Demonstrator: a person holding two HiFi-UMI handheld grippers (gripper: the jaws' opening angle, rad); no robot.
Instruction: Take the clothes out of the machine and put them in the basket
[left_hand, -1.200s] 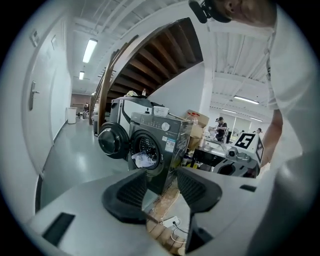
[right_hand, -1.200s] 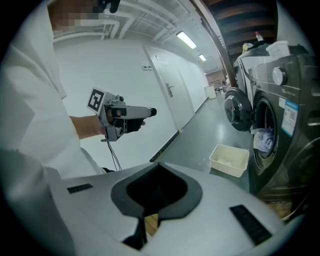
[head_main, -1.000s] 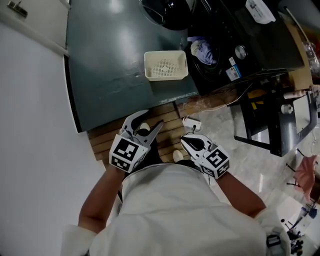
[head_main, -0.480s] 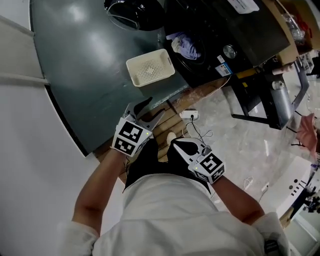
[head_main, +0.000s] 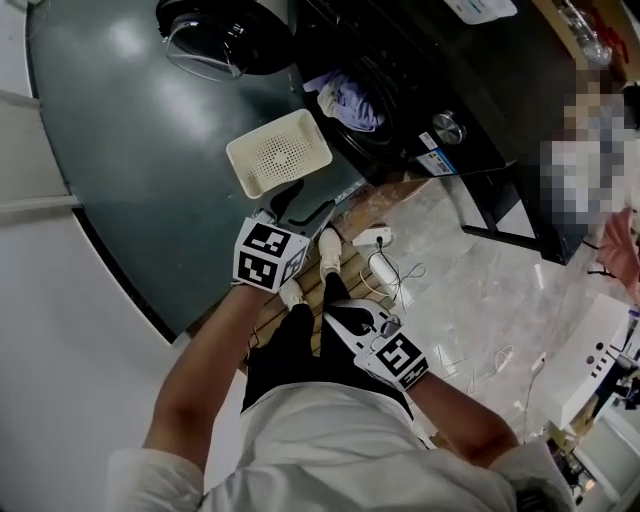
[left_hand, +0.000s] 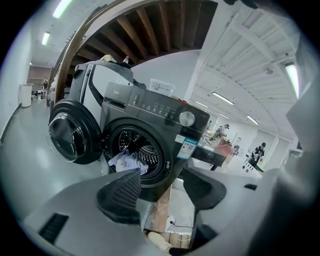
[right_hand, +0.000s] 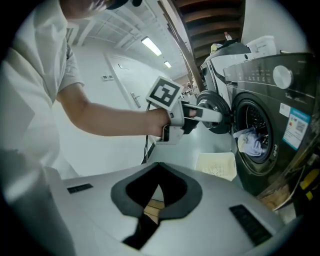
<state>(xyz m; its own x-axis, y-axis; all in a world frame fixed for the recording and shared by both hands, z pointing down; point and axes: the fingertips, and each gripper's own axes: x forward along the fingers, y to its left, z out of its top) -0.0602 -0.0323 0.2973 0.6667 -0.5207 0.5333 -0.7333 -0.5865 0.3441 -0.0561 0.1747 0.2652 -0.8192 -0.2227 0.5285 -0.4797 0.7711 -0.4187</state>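
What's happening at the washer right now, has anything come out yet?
Nothing is out yet. A person faces the washing machine with a gripper in each hand. Its door hangs open and clothes bulge from the drum. The white basket sits empty on the floor in front. The left gripper points at the drum, its jaws just opening with nothing between them. The right gripper is shut and empty.

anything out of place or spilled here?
Minor only: the clothes spill over the lip of the open drum of the washing machine rather than lying inside, and a loose white cable trails across the floor just in front. The basket sits upright, empty. No damage visible.
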